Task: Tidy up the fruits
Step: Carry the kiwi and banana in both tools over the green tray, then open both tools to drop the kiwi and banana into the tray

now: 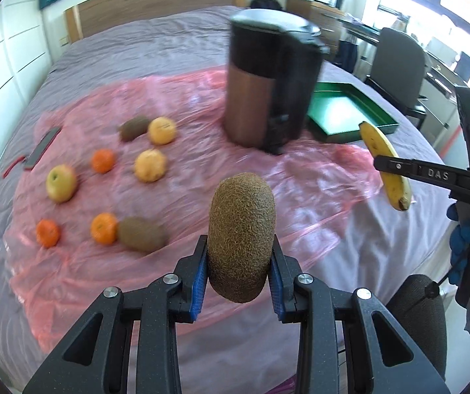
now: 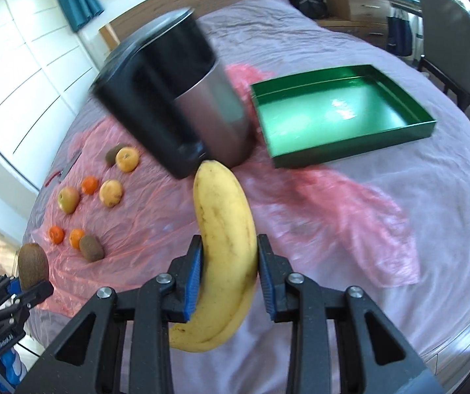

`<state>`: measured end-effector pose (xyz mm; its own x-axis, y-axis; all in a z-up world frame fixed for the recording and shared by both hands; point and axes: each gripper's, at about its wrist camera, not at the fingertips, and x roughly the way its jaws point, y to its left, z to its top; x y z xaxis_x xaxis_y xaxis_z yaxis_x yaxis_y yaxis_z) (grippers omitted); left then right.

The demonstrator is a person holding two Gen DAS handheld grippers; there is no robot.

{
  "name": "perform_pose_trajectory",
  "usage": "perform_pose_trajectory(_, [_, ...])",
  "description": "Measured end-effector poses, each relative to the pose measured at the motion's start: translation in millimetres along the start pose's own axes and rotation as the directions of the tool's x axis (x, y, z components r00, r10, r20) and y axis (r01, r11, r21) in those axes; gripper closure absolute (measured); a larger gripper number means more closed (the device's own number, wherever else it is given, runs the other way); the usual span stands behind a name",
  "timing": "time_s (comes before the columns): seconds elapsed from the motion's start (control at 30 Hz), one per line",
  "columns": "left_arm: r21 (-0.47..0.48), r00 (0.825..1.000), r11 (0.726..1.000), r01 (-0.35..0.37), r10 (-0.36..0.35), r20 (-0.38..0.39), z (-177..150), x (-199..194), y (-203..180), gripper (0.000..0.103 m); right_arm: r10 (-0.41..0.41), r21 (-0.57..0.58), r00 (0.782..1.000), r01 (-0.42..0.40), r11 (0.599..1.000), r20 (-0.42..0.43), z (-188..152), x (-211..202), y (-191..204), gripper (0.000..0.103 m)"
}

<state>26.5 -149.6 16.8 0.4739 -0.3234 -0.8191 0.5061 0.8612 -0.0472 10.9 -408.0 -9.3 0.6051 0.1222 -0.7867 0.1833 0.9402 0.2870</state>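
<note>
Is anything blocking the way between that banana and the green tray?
Nothing visible does. The right gripper holds the banana above the bed; only flat pink plastic lies before the tray. The tall bin stands left of that path.

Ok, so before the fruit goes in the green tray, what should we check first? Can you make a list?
1. Left tongs pinching the kiwi: ok, both blue pads press its sides.
2. Right tongs pinching the banana: ok, held around its middle.
3. Green tray has room: ok, nothing lies in it.
4. Way to the tray: not ok, the black bin stands close beside it.
5. Other fruit lying apart on the pink plastic sheet: ok.
6. Will the banana slip: cannot tell.
</note>
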Motion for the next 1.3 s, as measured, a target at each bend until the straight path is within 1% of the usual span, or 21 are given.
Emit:
perform_pose_trajectory(0.17, [0.080, 0.999, 0.995, 0.051, -0.051, -0.004, 39, 20, -56, 0.075, -0.036, 0.048, 0.998, 0.034, 0.998, 0.052, 28, -15, -47, 0.103])
perform_pose_trajectory(0.3, [0.130, 0.997, 0.988, 0.082, -0.082, -0.002, 76, 43, -98, 0.075, -0.068, 0.075, 0.994, 0.061, 0.995, 0.082, 58, -14, -83, 0.103])
perform_pose_trajectory(0.37, [0.141, 0.995, 0.985, 0.099, -0.100, -0.004, 97, 59, -118, 0.075, -0.081, 0.082, 0.992, 0.074, 0.994, 0.092, 74, -7, -98, 0.103])
perform_pose_trajectory(0.53, [0.184, 0.995, 0.978, 0.102, -0.103, -0.003, 145, 104, -159, 0.075, -0.108, 0.089, 0.987, 0.098, 0.991, 0.117, 119, 20, -135, 0.103])
perform_pose_trajectory(0.6, [0.171, 0.993, 0.978, 0.121, -0.120, -0.014, 164, 126, -171, 0.075, -0.123, 0.085, 0.985, 0.113, 0.990, 0.125, 138, 35, -146, 0.103])
perform_pose_trajectory(0.67, [0.162, 0.993, 0.980, 0.119, -0.116, -0.027, 180, 150, -181, 0.075, -0.139, 0.074, 0.982, 0.131, 0.989, 0.130, 154, 51, -157, 0.103])
perform_pose_trajectory(0.8, [0.151, 0.995, 0.985, 0.088, -0.081, -0.051, 203, 194, -194, 0.075, -0.161, 0.066, 0.979, 0.154, 0.986, 0.128, 184, 85, -180, 0.103])
perform_pose_trajectory(0.97, [0.122, 0.997, 0.992, 0.036, -0.027, -0.079, 220, 244, -196, 0.074, -0.200, 0.063, 0.976, 0.195, 0.979, 0.090, 204, 123, -202, 0.103])
perform_pose_trajectory(1.1, [0.087, 0.995, 0.996, 0.013, -0.004, -0.104, 230, 272, -195, 0.074, -0.229, 0.061, 0.973, 0.226, 0.972, 0.041, 214, 146, -216, 0.103])
perform_pose_trajectory(1.17, [0.052, 0.992, 0.999, 0.016, -0.010, -0.126, 232, 281, -191, 0.074, -0.236, 0.050, 0.972, 0.234, 0.971, 0.022, 215, 154, -219, 0.103])
perform_pose_trajectory(1.23, [0.033, 0.990, 0.999, 0.015, -0.010, -0.142, 233, 290, -189, 0.074, -0.254, 0.035, 0.967, 0.254, 0.967, 0.011, 214, 160, -221, 0.103])
perform_pose_trajectory(1.3, [0.028, 0.989, 1.000, 0.010, -0.006, -0.146, 231, 295, -187, 0.074, -0.255, 0.039, 0.967, 0.255, 0.966, 0.011, 212, 165, -224, 0.103])
